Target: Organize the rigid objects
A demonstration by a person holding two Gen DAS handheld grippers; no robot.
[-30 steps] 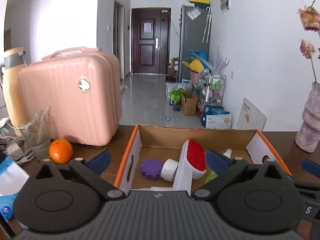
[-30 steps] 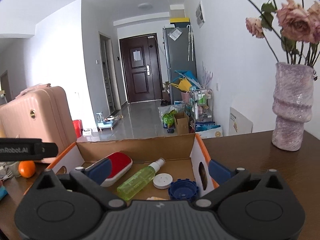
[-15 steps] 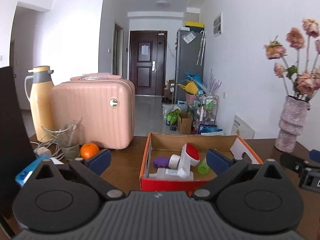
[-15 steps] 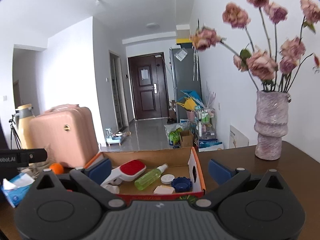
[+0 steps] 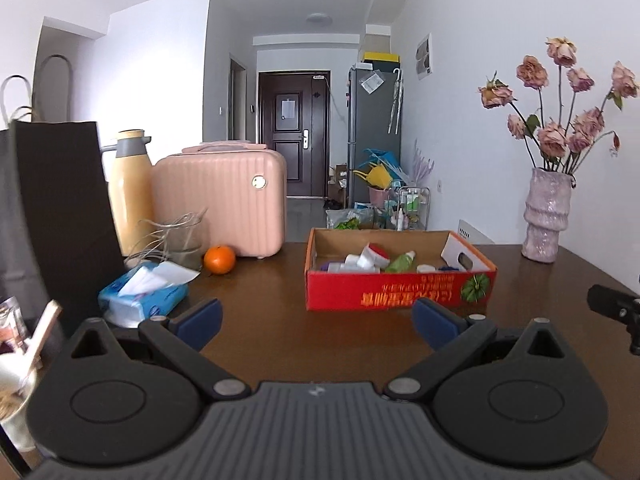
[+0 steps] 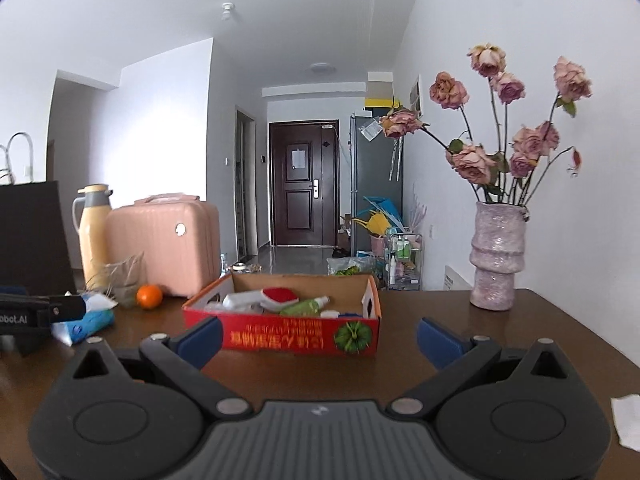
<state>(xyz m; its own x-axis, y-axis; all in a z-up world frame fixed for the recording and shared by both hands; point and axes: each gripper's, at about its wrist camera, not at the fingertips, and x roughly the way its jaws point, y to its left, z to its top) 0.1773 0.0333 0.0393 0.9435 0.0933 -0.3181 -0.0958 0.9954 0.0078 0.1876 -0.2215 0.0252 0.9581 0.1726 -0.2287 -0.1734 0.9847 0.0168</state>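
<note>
Left gripper (image 5: 316, 318), right gripper (image 6: 319, 336): jaws wide, empty.

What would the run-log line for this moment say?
left gripper: open, empty | right gripper: open, empty | red box: holds items | orange: on table

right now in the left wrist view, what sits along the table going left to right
black paper bag → yellow thermos → pink suitcase → red cardboard box → pink vase
</note>
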